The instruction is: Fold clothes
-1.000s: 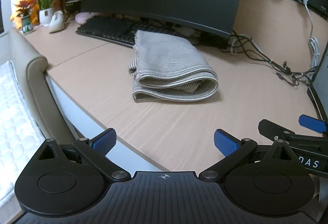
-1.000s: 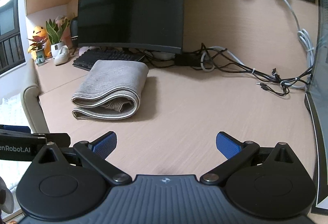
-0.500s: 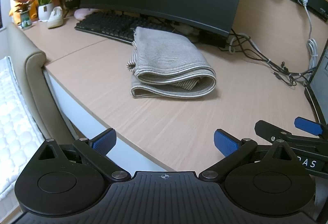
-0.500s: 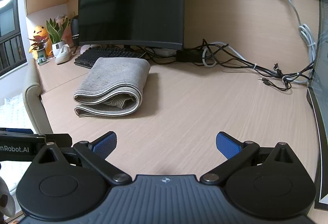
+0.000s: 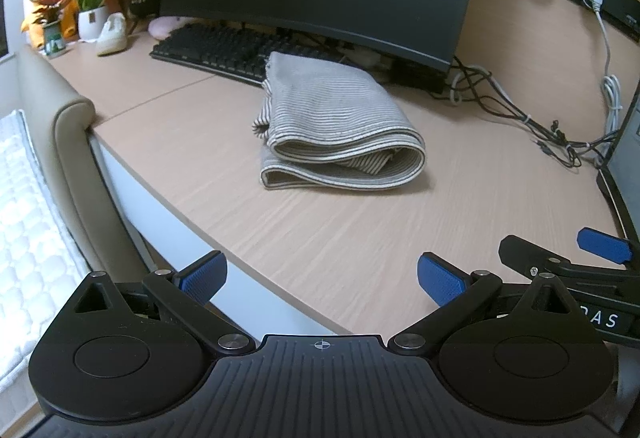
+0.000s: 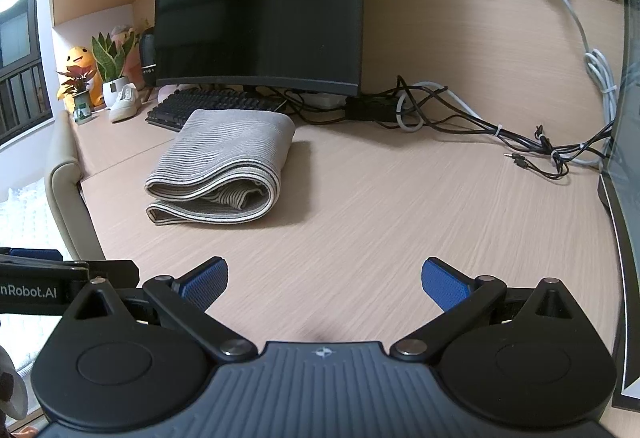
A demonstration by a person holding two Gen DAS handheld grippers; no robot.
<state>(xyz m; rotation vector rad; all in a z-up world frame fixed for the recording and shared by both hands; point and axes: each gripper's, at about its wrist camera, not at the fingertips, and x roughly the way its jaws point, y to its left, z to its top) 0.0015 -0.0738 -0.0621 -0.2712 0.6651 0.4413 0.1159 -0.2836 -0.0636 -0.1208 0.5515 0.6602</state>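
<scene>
1. Pale wood desk [image 6: 400, 205] carries everything.
2. Striped garment [image 5: 336, 125] lies folded at 12 o'clock, just before the keyboard [image 5: 216, 47]; judge it finished, so pull away cleanly.
3. Left gripper [image 5: 322, 274] and right gripper [image 6: 324, 280] both gape wide, empty.

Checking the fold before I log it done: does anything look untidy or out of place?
Slightly. The folded striped garment has an inner layer bunched in its open front edge and a corner poking out on its left. A white shoe sits on the desk.
</scene>
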